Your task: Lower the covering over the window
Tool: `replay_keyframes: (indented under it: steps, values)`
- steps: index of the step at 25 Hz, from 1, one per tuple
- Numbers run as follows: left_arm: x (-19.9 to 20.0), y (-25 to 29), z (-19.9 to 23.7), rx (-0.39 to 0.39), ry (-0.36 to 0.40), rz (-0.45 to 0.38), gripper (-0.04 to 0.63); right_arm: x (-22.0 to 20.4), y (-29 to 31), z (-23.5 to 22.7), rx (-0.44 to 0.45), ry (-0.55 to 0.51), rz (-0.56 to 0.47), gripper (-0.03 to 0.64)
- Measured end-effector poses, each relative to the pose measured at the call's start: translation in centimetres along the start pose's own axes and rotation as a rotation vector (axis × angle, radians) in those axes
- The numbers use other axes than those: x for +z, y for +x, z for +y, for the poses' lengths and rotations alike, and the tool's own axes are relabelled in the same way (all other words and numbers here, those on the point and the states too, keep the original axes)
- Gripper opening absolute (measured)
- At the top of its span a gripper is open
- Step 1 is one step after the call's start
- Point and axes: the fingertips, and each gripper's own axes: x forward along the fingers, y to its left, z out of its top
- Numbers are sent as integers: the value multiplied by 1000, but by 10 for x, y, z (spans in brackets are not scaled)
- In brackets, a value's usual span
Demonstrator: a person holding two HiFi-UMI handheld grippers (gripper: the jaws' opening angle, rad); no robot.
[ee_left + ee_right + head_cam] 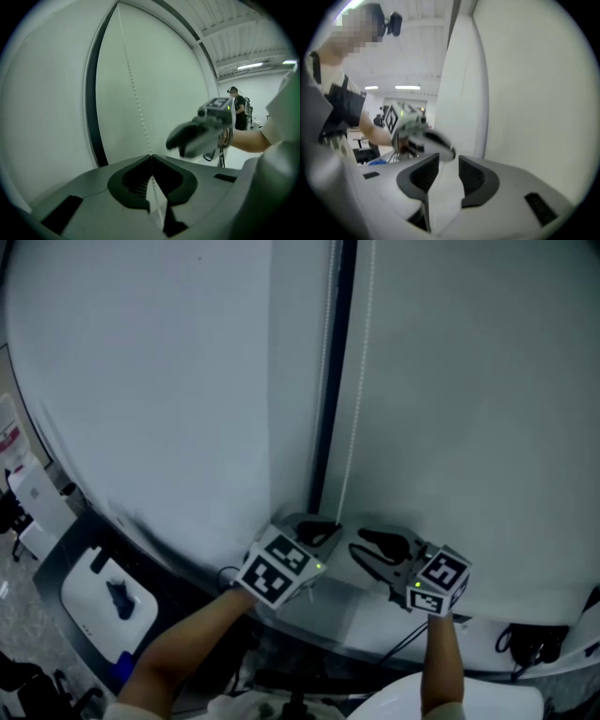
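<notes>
Grey sill [328, 615] spans bottom of head view. Speckled floor [9, 615] at left; white unit [84, 606] stands there, blue item [120, 598] on top. Black cables [525, 645] at right, footing unclear.

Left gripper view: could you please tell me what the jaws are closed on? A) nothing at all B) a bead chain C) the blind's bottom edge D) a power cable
B: the bead chain runs down and ends pinched between the closed jaws of the left gripper.
</notes>
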Motion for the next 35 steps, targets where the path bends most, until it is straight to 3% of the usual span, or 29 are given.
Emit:
replay_keyframes:
  steps: [4,9,13,24,35]
  values:
    - [-41,12,-15,-35,-35,69,29,57,-28,-20,-79,44,-178,141]
    - [-45,12,-21,-47,-38,63,29,89,-20,-30,-193,23,-260,141]
    - [-46,7,-21,-49,-52,52,29,91,0,-55,-264,55,-260,141]
    - [-51,-11,-19,-33,-72,37,29,99,90,-69,-186,50,-252,141]
    - [-54,-26,-27,-83,-51,47,29,83,125,-84,0,46,-170,169]
